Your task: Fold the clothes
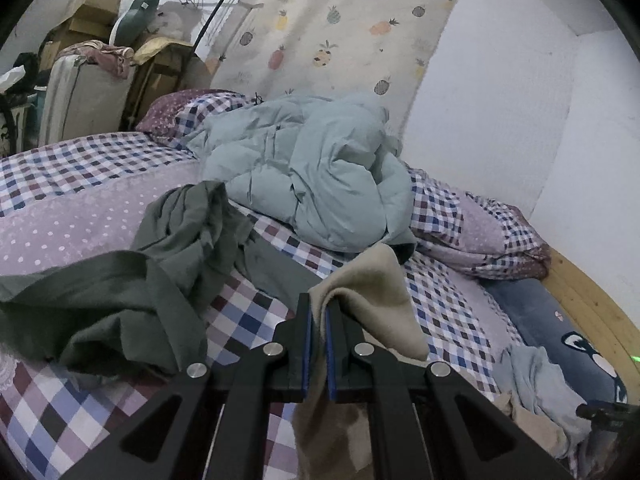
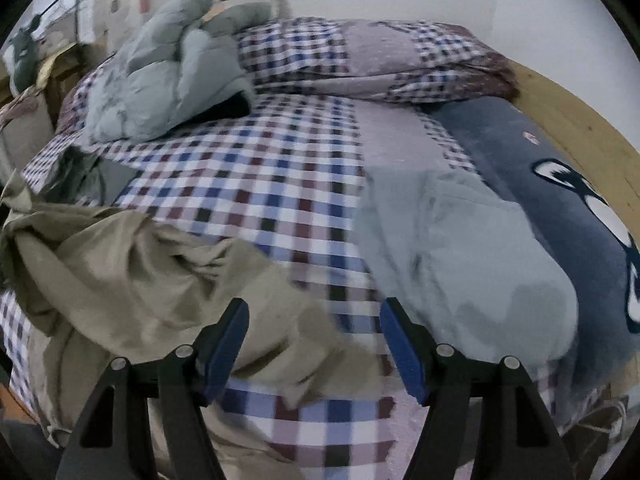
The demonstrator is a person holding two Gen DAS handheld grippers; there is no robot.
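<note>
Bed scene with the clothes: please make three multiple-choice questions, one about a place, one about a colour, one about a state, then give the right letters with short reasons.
1. Where does the puffy jacket lie?
A. at the far side of the bed
B. on the floor
C. on the clothes rack

2. What colour is the cloth in the left gripper?
A. red
B. beige
C. black

3. How does the right gripper stand?
A. shut on cloth
B. open
C. out of view

Answers:
1 A: the puffy jacket sits on the bed, near the wall.
2 B: the left gripper pinches beige cloth.
3 B: the right gripper has its fingers wide apart.
</note>
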